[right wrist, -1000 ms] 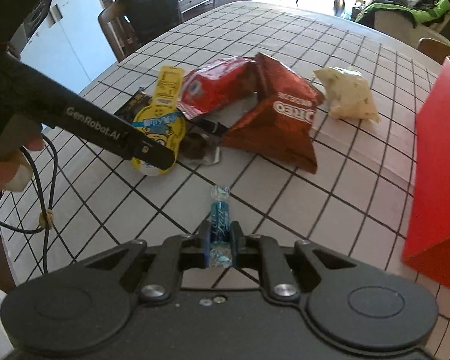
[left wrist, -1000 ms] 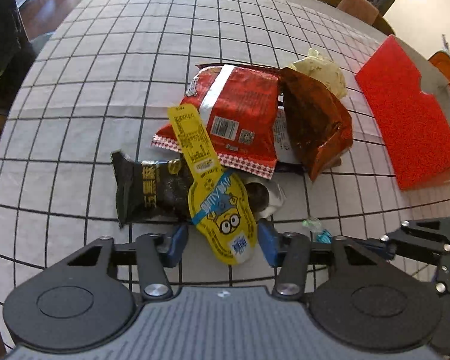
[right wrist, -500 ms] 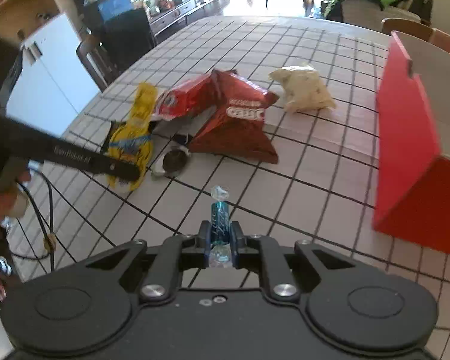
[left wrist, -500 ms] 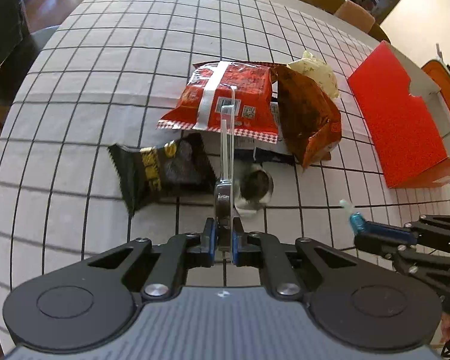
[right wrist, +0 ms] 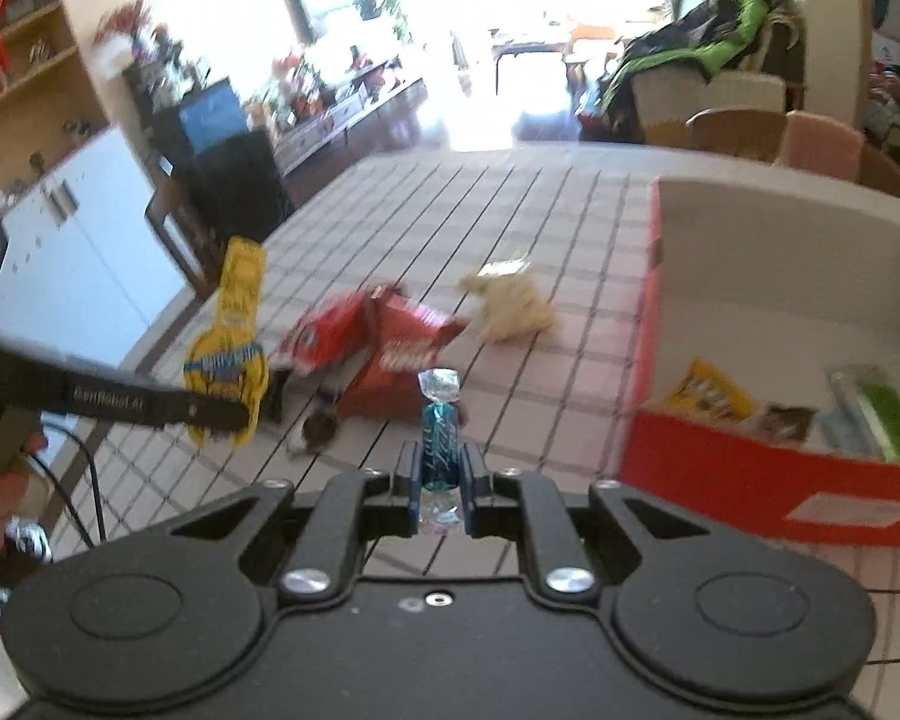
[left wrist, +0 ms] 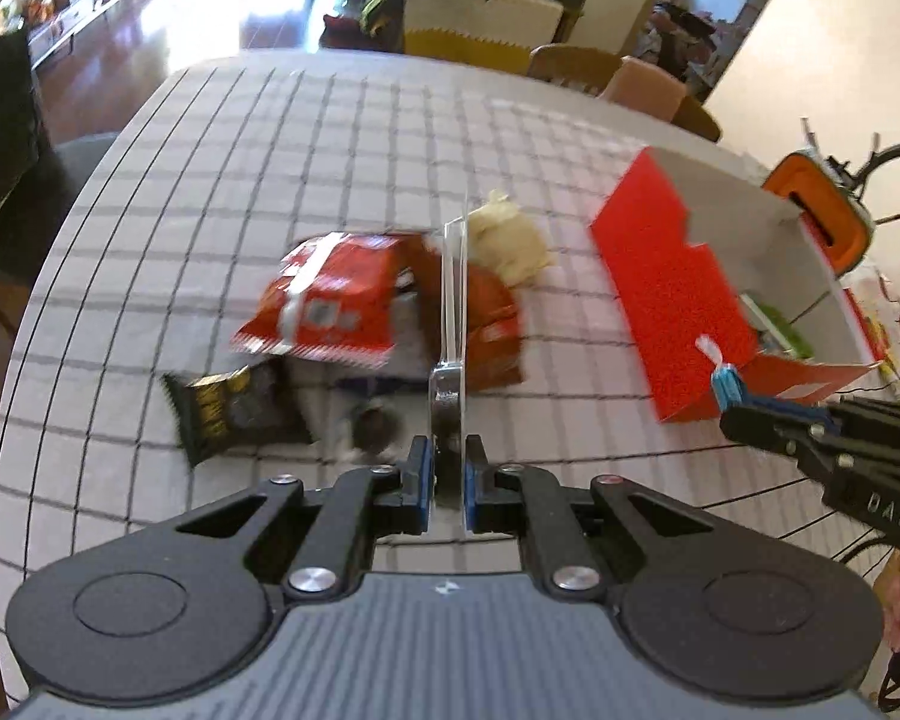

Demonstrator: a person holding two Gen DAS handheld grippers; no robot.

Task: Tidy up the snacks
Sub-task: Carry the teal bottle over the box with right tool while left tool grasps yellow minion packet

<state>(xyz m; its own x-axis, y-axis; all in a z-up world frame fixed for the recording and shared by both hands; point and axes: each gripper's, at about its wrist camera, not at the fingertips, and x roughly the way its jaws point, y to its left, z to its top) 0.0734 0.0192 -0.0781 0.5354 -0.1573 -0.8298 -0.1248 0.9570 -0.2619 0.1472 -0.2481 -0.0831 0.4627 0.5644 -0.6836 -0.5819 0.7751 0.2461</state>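
Left wrist view: left gripper (left wrist: 447,480) is pinching the yellow snack pack (left wrist: 453,324), seen edge-on as a thin upright strip between the closed blue pads; the pack is hanging clear of the checked tablecloth (left wrist: 222,180). Beyond it, red snack bag (left wrist: 330,306), dark bag (left wrist: 234,408) and pale bag (left wrist: 510,240) are lying clustered on the cloth. Red box (left wrist: 672,300) is sitting to the right, open top showing packets inside.

Right wrist view: right gripper (right wrist: 441,480) is clamping a teal wrapped candy (right wrist: 440,438), its twisted end pointing up, raised above the table just beside the box's near left corner (right wrist: 750,480). The pack is showing flat-on here (right wrist: 231,354), held by the other gripper's tip.
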